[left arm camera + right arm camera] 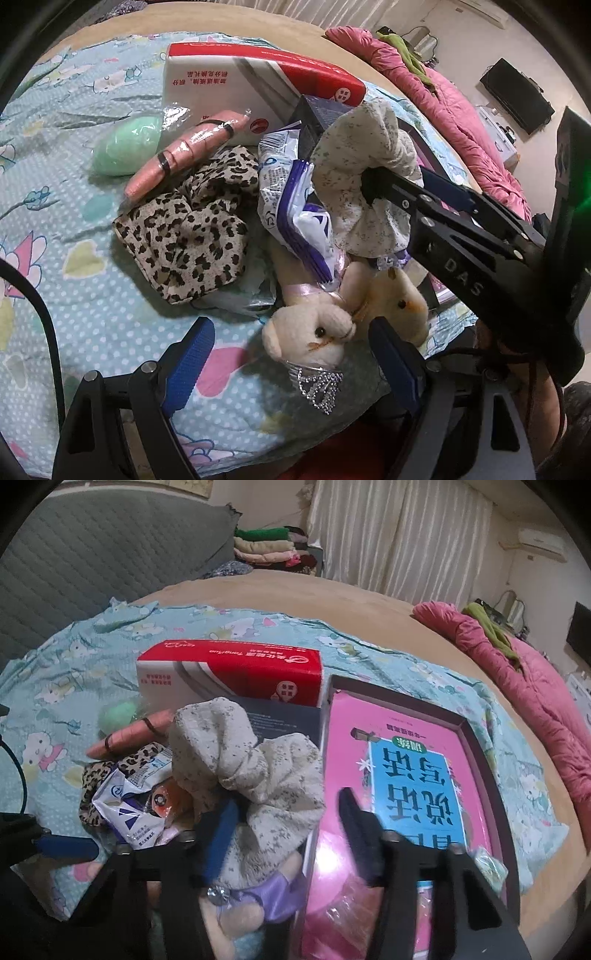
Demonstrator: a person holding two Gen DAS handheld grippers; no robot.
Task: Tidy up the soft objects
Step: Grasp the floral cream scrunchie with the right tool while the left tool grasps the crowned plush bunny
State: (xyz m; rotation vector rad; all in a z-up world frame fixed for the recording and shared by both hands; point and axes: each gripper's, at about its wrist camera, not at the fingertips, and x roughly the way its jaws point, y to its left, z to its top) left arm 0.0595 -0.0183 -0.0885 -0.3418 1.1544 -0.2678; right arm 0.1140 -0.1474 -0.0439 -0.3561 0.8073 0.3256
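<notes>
Two grippers are seen over the bedspread (74, 206). A speckled white scrunchie (365, 158) is hooked on one finger of the right gripper (288, 827), whose jaws are spread, above the pile. The left gripper (291, 354) is held released, with the plush bears (314, 332) between its fingers.

Ahead of the tongs a red-and-white carton (229, 674) lies flat; right of them, a pink book (410, 775) fills a dark tray (491, 760).
</notes>
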